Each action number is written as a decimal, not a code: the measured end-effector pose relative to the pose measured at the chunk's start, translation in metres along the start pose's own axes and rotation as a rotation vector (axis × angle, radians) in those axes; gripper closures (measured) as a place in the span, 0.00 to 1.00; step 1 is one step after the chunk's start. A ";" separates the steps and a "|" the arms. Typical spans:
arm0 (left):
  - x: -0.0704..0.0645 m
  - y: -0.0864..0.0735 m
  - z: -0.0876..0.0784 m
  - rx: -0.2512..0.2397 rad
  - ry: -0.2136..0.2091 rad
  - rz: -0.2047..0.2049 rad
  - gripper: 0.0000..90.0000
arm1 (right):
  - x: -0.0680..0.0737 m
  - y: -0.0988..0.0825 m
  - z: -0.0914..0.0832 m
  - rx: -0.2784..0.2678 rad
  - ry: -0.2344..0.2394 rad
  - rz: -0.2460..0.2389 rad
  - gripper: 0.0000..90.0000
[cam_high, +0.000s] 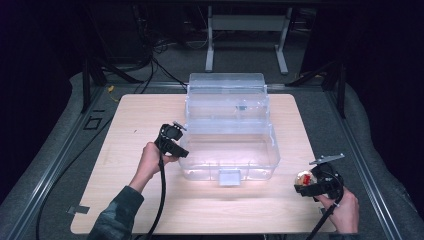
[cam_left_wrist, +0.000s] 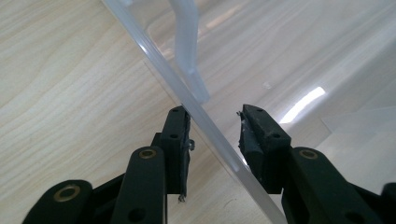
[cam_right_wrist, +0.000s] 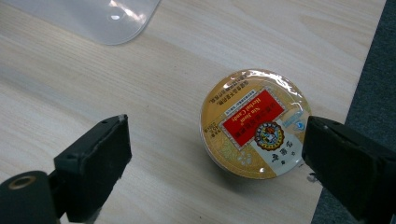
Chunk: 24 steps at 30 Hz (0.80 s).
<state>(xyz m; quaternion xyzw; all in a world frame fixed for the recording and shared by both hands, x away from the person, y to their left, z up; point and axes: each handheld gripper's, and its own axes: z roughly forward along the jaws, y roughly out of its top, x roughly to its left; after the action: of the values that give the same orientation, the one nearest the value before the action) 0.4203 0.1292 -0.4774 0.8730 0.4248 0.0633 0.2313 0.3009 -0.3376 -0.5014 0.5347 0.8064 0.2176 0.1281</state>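
Left gripper (cam_high: 186, 145) sat at the left wall of the clear plastic box (cam_high: 227, 165). In the left gripper view the jaws straddled the box rim (cam_left_wrist: 205, 123), one outside over the table (cam_left_wrist: 60, 93), one inside. The outer finger (cam_left_wrist: 179, 140) looked to be touching the rim or just off it; the inner one (cam_left_wrist: 256, 135) stood clear with a visible gap. So that one was open around the wall, not clamped. The lid (cam_high: 226, 82) stood up at the far side and the box interior looked empty.

Right gripper (cam_right_wrist: 215, 154) hung above the round candy tin (cam_right_wrist: 255, 123), near the right edge of the table. Its jaws were spread wide and held nothing. The tin lay between them but well off centre: its edge just beside the right jaw, or under it, with a wide gap to the left jaw. The tin lay flat, label up, well apart from the box.

My read: the step in hand was picking the tin and dropping it in the box while the left steadied the wall.

To do it well:
- Shift the right gripper toward the tin's side so the tin is centred before closing, else the near jaw shoves it toward the table edge.
- Come down low enough to catch the side wall, not the shiny lid.
- Close slowly; a round tin will squirt out of an off-axis pinch.
- Left should either clamp the rim properly or back off.
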 end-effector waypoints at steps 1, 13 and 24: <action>0.000 0.000 -0.001 0.000 -0.003 0.004 0.69 | 0.000 0.000 0.000 0.000 -0.005 0.002 0.08; 0.003 -0.001 -0.035 -0.064 -0.030 0.020 0.25 | -0.003 0.005 0.002 0.017 -0.017 0.012 0.00; 0.023 -0.027 -0.068 -0.095 -0.005 0.013 0.09 | -0.008 0.010 0.003 0.029 -0.012 0.032 0.00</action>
<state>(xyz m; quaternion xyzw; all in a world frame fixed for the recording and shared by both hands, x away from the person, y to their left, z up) 0.3951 0.1851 -0.4315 0.8639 0.4150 0.0828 0.2730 0.3140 -0.3412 -0.4992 0.5506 0.8000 0.2047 0.1219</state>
